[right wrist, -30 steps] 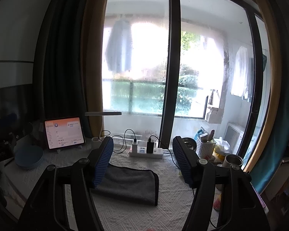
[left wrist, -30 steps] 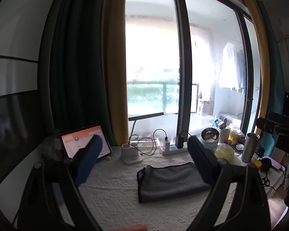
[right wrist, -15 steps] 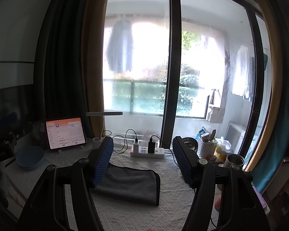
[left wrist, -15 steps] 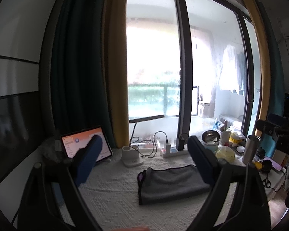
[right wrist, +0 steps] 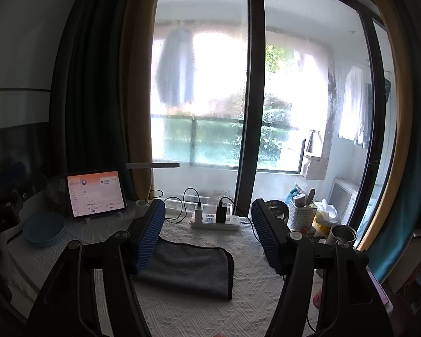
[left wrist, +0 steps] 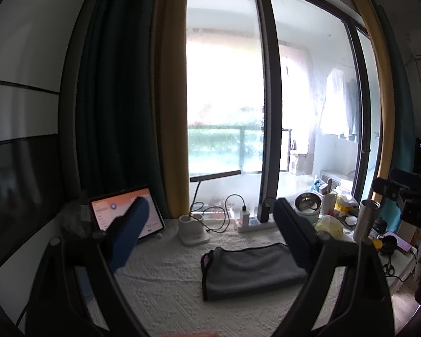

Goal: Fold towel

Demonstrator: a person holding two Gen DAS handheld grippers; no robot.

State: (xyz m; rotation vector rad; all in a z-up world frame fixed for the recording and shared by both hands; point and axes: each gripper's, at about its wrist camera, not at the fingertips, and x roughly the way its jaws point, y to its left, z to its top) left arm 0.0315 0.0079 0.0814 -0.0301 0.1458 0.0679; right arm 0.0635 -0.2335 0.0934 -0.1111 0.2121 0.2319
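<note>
Both the left gripper (left wrist: 207, 230) and right gripper (right wrist: 207, 233) hang wide open, empty, above the folded towel (right wrist: 188, 266), which lies lengthwise along the power strip (right wrist: 216, 221).

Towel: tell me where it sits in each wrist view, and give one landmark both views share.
Left wrist: the towel lies folded on the table, right of centre, low in the picture, its right end behind the hand-held gripper's right finger.
Right wrist: the towel lies at lower centre, its left end behind the left finger.
Shared landmark: the white power strip lies behind the towel, by the window.
</note>
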